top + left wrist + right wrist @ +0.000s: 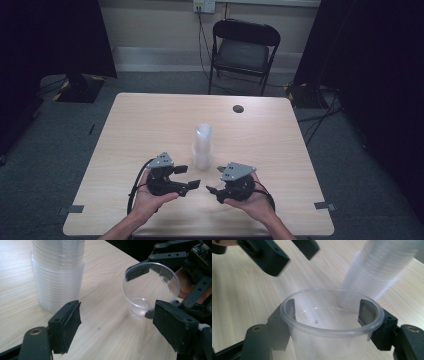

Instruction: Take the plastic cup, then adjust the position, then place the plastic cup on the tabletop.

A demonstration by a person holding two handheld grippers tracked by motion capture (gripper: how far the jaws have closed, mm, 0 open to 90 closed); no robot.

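Right gripper [329, 315] fingers [365, 308] clamped around upright clear cup [329, 340], mouth upward.

A staged recording room, more lab than home or office.

A single pale wood-grain worktop [150, 125] stands alone on grey carpet [45, 150], with black curtains [380, 75] hanging at both sides and closing the space off. Behind it an empty black folding chair [243, 52] faces the worktop, set against a plain cream wall [150, 25] with a socket [204, 6] from which cables run down to the floor. The foot of a dark stand [80, 87] sits at the left, its edge marked with yellow-black tape. Small strips of grey tape [324, 205] mark the carpet at the worktop's near corners. The light is dim and even.
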